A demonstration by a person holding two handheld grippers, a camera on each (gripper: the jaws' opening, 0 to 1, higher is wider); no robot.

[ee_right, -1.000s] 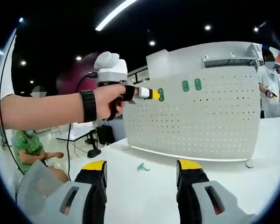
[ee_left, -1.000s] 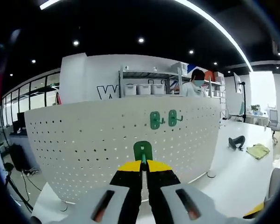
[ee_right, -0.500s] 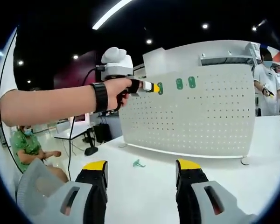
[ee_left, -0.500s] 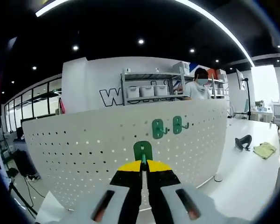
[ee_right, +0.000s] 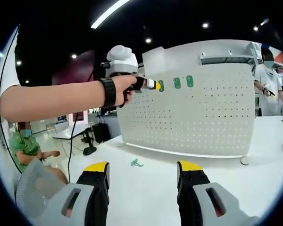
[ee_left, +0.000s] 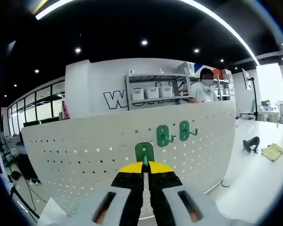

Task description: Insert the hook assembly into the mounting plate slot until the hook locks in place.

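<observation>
Left tongs (ee_left: 143,165) clenched on the green hook (ee_left: 144,152), held level before the upright perforated plate (ee_left: 85,155) to meet a slot beside two mounted hooks (ee_left: 173,133); right tongs (ee_right: 142,175) released over the worktop (ee_right: 146,188).

Your left gripper view looks straight along its closed fingertips, close to the white pegboard (ee_left: 108,146) face. Your right gripper view sits farther back over the table (ee_right: 146,188), facing the same pegboard beyond its spread fingers; both views share the two mounted green hooks (ee_left: 172,134).
</observation>
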